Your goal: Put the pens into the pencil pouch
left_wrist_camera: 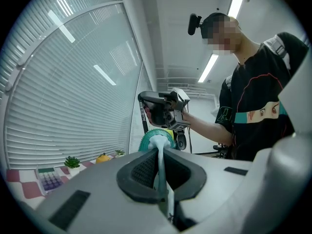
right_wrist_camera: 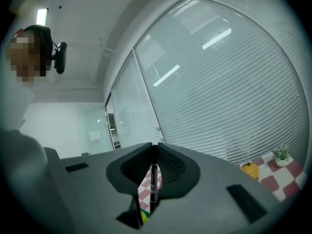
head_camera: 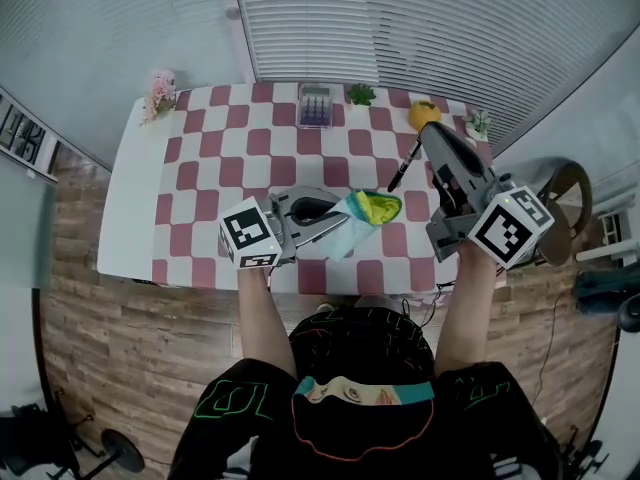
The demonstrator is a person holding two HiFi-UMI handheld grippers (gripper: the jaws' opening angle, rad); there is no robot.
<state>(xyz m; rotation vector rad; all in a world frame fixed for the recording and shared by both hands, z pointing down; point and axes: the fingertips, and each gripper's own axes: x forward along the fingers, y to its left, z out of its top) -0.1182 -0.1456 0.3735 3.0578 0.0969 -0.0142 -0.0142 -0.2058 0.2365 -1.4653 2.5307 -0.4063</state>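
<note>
My left gripper hangs over the table's front edge, shut on the rim of the teal, white and yellow pencil pouch. Its mouth faces right. In the left gripper view the pouch fabric is pinched between the left gripper pads. My right gripper is raised to the right of the pouch, shut on a black pen that slants down toward the pouch. The right gripper view shows the pen upright in the right gripper, with a bit of the yellow pouch below. From the left gripper view the right gripper is seen beyond the pouch.
A red-and-white checked cloth covers the table. Along its far edge stand a calculator, a small green plant, a yellow-orange fruit-shaped thing, another small plant and pink flowers. A chair stands to the right.
</note>
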